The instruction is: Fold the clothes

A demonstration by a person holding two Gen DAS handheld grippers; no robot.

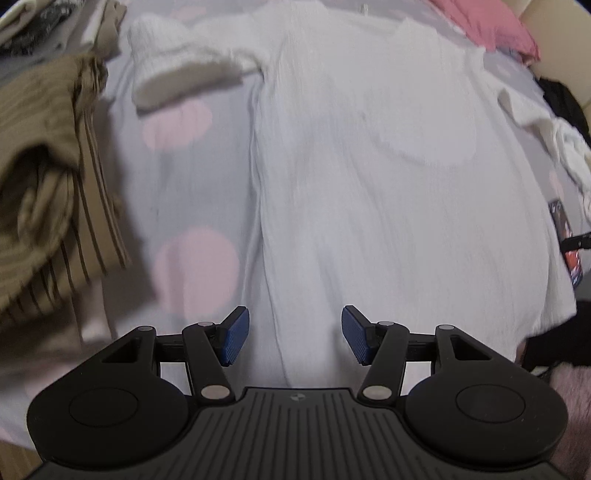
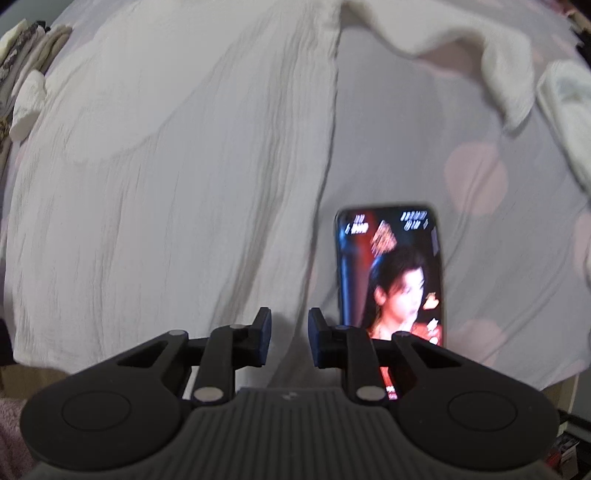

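A white crinkled garment (image 1: 388, 177) lies spread flat on a grey sheet with pink dots (image 1: 192, 206); one sleeve (image 1: 173, 74) reaches to the upper left. My left gripper (image 1: 294, 334) hovers open over the garment's near left edge, nothing between its blue pads. In the right wrist view the same white garment (image 2: 177, 177) fills the left half, its other sleeve (image 2: 506, 74) bunched at the upper right. My right gripper (image 2: 289, 338) stands open with a narrower gap above the garment's near right edge, holding nothing.
A brown ribbed fringed piece (image 1: 48, 177) is heaped at the left, with more folded clothes (image 1: 55, 29) behind it. A phone with a lit screen (image 2: 391, 280) lies on the sheet just right of the garment. A pink pillow (image 1: 487, 26) is at the far right.
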